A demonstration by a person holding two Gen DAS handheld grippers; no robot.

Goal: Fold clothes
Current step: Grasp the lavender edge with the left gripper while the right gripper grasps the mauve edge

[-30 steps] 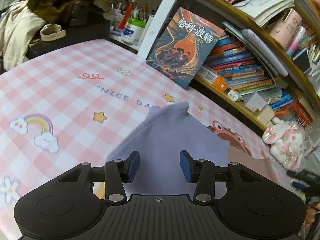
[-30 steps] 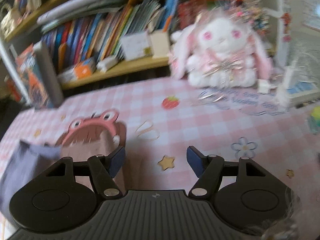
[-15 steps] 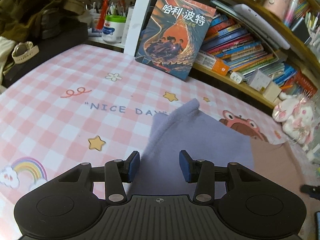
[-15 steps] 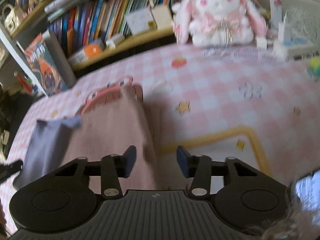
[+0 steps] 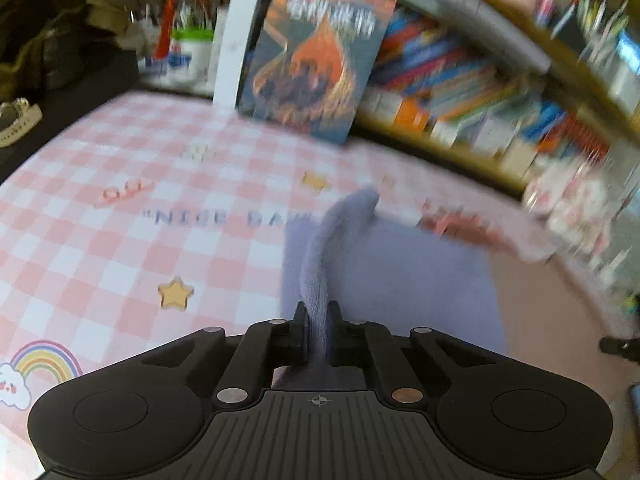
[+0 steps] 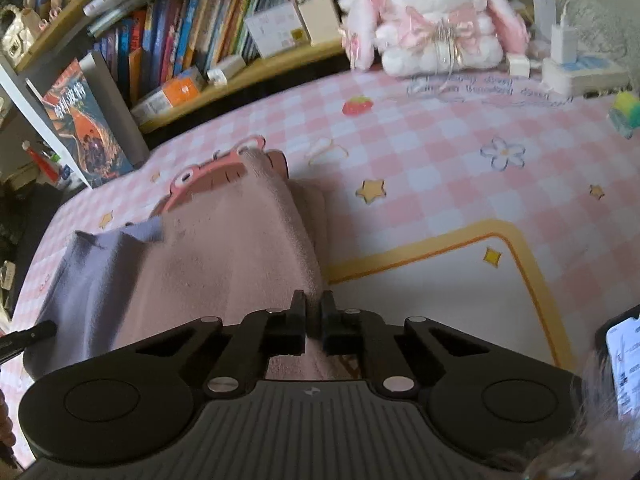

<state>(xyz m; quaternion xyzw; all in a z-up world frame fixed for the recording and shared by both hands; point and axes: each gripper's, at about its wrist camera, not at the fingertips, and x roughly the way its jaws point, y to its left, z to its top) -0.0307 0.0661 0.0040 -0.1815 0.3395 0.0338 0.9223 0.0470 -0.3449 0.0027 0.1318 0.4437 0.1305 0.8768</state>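
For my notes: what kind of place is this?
Probably a home bedroom or study corner: crowded bookshelves, a plush rabbit, and a pink checked desk mat.

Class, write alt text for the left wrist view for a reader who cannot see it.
The left gripper is shut on a raised fold of purple cloth lying on a pink checked mat. A blurred book and bookshelf stand behind.

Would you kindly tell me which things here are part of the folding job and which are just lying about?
Job:
- purple cloth, pinched by left gripper
- pink cloth, pinched by right gripper

Lying about:
- plush bunny
- upright book
- shelf books
- phone
- charger
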